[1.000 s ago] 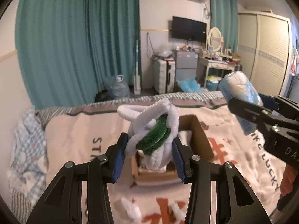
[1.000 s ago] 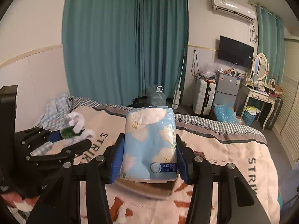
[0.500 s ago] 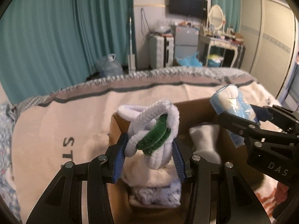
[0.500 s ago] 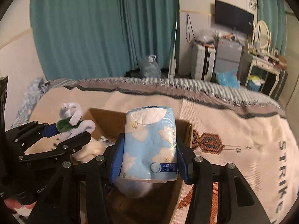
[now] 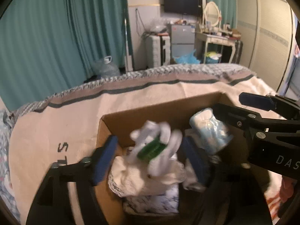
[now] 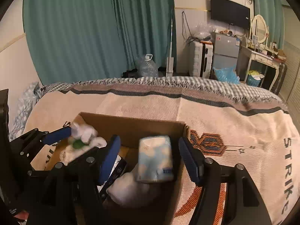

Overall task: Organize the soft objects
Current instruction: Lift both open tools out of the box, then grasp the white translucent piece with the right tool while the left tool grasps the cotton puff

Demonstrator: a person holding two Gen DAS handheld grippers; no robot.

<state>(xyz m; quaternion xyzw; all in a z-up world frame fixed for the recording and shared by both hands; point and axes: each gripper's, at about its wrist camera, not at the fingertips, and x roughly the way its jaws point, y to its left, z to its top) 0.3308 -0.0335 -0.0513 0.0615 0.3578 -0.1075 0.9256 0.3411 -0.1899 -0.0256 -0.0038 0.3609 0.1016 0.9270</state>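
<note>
A cardboard box [image 5: 159,110] sits on the bed; it also shows in the right wrist view [image 6: 131,123]. My left gripper [image 5: 151,157] is open over the box. The white and green plush toy [image 5: 155,146] is blurred between its spread pads, loose above white cloths [image 5: 146,180] in the box. It also shows in the right wrist view [image 6: 82,136]. My right gripper [image 6: 148,161] is open. The blue floral tissue pack [image 6: 155,159] is blurred between its pads, apart from both, over a white bundle [image 6: 129,189]. The pack also shows in the left wrist view [image 5: 210,131].
The box rests on a beige blanket [image 6: 234,127] with orange patterns and dark letters. Beyond the bed's fringed edge are teal curtains [image 6: 97,28], a water jug [image 6: 147,67], a suitcase [image 6: 200,60] and a dressing table [image 6: 262,56]. A dark flat object [image 6: 116,170] lies in the box.
Both grippers have lowered over the box and opened. The plush toy and the tissue pack have been let go and are dropping into the box.
</note>
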